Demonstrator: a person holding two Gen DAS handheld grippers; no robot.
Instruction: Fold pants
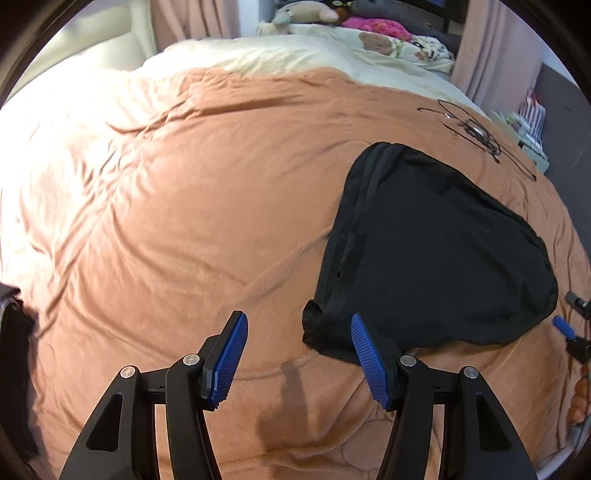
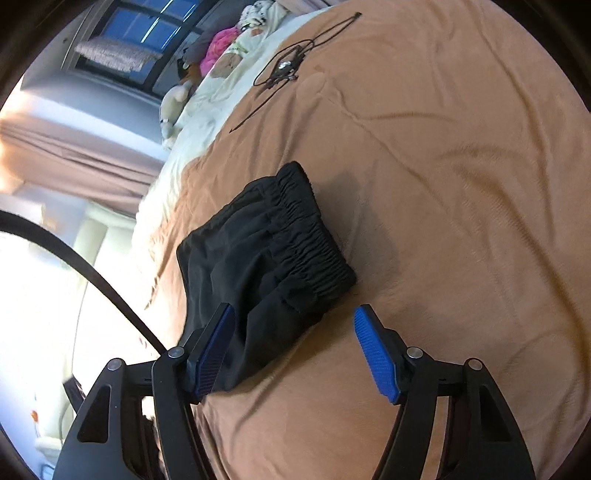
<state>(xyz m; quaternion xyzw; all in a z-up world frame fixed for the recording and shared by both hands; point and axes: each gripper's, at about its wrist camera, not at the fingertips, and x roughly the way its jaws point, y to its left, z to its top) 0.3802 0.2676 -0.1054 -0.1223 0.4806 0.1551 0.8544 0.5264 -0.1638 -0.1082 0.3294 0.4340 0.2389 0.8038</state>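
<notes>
While both grippers gape, folded pants [image 1: 436, 251] apparently lie free.

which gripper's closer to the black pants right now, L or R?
Right, narrowly. The right gripper is open with the black pants' near edge lying between its fingers. The left gripper is open over the orange blanket, beside the pants' corner.

The bed [image 1: 184, 184] is spread with a rumpled orange-brown blanket [image 1: 229, 155]. Black pants [image 1: 436, 240], folded into a compact bundle, lie on the blanket just ahead of the left jaws and to their right, the elastic waistband [image 2: 314, 236] straight ahead of the right jaws. Farther beyond lies a tangled black cable [image 1: 480, 136]. A cream quilt [image 1: 295, 55] covers the bed's far end, with soft toys [image 1: 310, 14] on it.
</notes>
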